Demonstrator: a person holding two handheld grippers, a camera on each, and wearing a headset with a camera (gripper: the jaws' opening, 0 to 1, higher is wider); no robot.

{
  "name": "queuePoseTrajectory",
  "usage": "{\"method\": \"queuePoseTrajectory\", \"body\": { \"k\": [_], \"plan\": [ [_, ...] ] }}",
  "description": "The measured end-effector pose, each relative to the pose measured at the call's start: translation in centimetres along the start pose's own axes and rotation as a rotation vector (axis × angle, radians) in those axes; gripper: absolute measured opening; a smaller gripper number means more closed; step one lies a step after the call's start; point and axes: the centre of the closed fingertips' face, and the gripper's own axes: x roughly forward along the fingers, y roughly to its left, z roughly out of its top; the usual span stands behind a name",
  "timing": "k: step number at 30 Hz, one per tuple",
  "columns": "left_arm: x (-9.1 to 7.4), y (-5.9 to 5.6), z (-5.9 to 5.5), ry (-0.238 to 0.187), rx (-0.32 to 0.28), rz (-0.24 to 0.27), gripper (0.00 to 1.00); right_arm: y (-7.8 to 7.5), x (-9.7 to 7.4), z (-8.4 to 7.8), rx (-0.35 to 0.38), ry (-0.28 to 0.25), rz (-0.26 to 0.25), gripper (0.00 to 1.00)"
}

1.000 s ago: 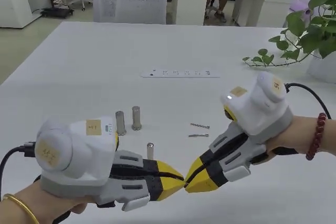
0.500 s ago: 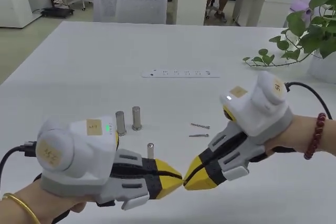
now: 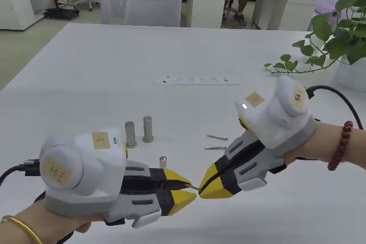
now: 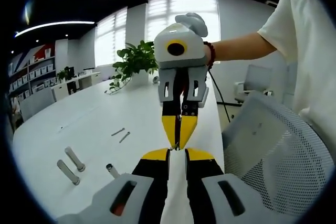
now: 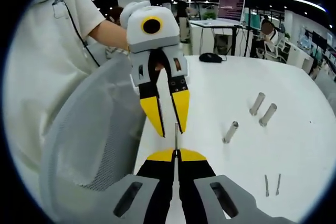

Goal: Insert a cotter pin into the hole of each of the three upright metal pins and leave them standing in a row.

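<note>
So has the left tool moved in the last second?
Yes. The left tool has opened, its upper jaw lifting toward the nearest metal pin; its body keeps its place against the power strip.

The left gripper point(image 3: 190, 190) sits low over the near edge of the table point(image 3: 86, 78). It points right, and its yellow jaws are a little apart. The right gripper point(image 3: 201, 188) slants down from the right, and its jaws are pressed together on a thin cotter pin point(image 5: 176, 129). The two noses nearly meet, and the pin pokes in between the left jaws. The left hand point(image 3: 40, 227) and the right hand point(image 3: 309, 144) each hold one gripper.
</note>
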Motion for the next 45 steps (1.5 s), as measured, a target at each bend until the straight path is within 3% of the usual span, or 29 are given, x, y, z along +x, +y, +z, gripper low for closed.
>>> {"method": "queuePoseTrajectory", "body": {
  "k": [16,24,38,45],
  "plan": [
    [-1.3,4.0,-1.5,0.008,-0.066,0.192,0.2,-3.2,-0.5,-0.4,-0.043,0.074,-0.114,0.02],
    [-1.6,6.1,-2.0,0.011,-0.083,0.283,0.26,-5.1,-0.3,-1.5,-0.06,0.144,-0.17,0.02],
    [-0.4,9.0,-3.3,0.035,-0.11,0.355,0.28,-7.6,0.4,-2.3,-0.073,0.21,-0.193,0.02],
    [0.1,9.8,-4.3,0.053,-0.132,0.368,0.27,-8.1,1.1,-2.7,-0.102,0.247,-0.192,0.03]
  ]
}}
